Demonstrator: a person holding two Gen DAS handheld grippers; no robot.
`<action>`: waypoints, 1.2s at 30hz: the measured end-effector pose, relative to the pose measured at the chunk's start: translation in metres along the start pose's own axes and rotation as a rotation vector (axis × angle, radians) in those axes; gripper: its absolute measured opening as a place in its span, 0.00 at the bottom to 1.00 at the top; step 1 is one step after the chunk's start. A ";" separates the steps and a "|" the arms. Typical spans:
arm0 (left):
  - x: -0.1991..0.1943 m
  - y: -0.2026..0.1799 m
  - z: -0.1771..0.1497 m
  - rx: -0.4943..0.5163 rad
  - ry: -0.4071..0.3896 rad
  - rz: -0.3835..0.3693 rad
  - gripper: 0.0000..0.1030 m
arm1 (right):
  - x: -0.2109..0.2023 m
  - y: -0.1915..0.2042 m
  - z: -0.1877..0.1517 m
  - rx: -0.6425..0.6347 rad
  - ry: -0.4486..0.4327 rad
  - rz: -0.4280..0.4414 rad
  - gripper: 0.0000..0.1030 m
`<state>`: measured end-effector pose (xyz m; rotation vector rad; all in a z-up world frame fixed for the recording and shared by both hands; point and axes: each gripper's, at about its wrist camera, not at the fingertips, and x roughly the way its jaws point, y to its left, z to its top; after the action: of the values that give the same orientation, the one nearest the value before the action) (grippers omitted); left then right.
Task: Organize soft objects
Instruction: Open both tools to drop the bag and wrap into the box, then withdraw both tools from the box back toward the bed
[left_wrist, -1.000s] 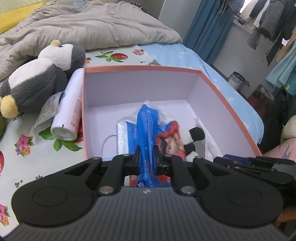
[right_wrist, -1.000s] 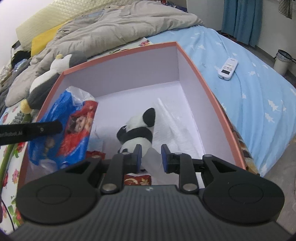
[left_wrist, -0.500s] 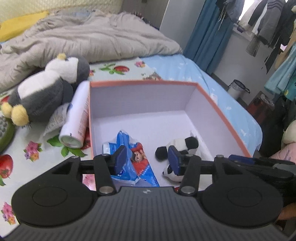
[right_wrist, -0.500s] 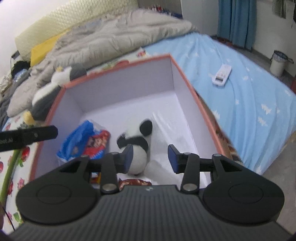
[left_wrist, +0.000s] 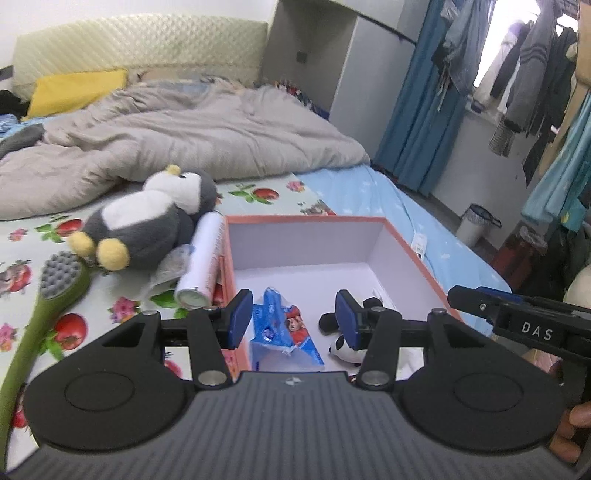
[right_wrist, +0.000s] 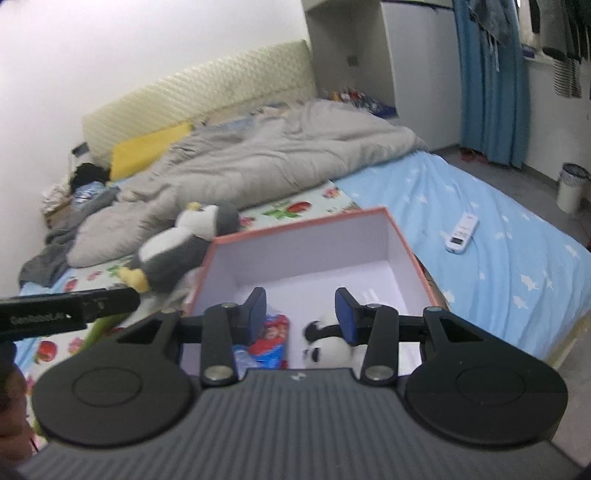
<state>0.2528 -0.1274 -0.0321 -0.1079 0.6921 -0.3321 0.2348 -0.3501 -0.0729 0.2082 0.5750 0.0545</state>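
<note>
An orange-rimmed box (left_wrist: 306, 219) with a white inside stands on the bed; it also shows in the right wrist view (right_wrist: 295, 229). Inside lie a blue and red soft packet (left_wrist: 284, 332) (right_wrist: 271, 338) and a small panda plush (left_wrist: 351, 349) (right_wrist: 328, 345). My left gripper (left_wrist: 293, 319) is open and empty, raised above the box's near edge. My right gripper (right_wrist: 300, 314) is open and empty, also raised above the box. A grey and white penguin plush (left_wrist: 147, 218) (right_wrist: 184, 243) lies on the bed left of the box.
A white cylinder bottle (left_wrist: 203, 258) lies against the box's left wall. A green long-handled brush (left_wrist: 48, 295) lies at the left. A grey quilt (left_wrist: 184, 136) covers the far bed. A white remote (right_wrist: 461, 234) lies on the blue sheet. A bin (left_wrist: 476, 225) stands on the floor.
My left gripper let go of the blue packet, which now lies in the box. Both grippers opened wider and rose up and back from the box.
</note>
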 end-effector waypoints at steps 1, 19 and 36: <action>-0.009 0.001 -0.002 -0.003 -0.010 0.003 0.54 | -0.006 0.004 -0.001 -0.006 -0.011 0.012 0.43; -0.126 0.027 -0.076 -0.061 -0.104 0.117 0.55 | -0.070 0.078 -0.044 -0.133 -0.057 0.174 0.43; -0.161 0.067 -0.119 -0.122 -0.106 0.180 0.55 | -0.069 0.114 -0.089 -0.146 -0.007 0.194 0.43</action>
<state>0.0788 -0.0090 -0.0393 -0.1765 0.6122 -0.1110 0.1289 -0.2304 -0.0849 0.1220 0.5399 0.2830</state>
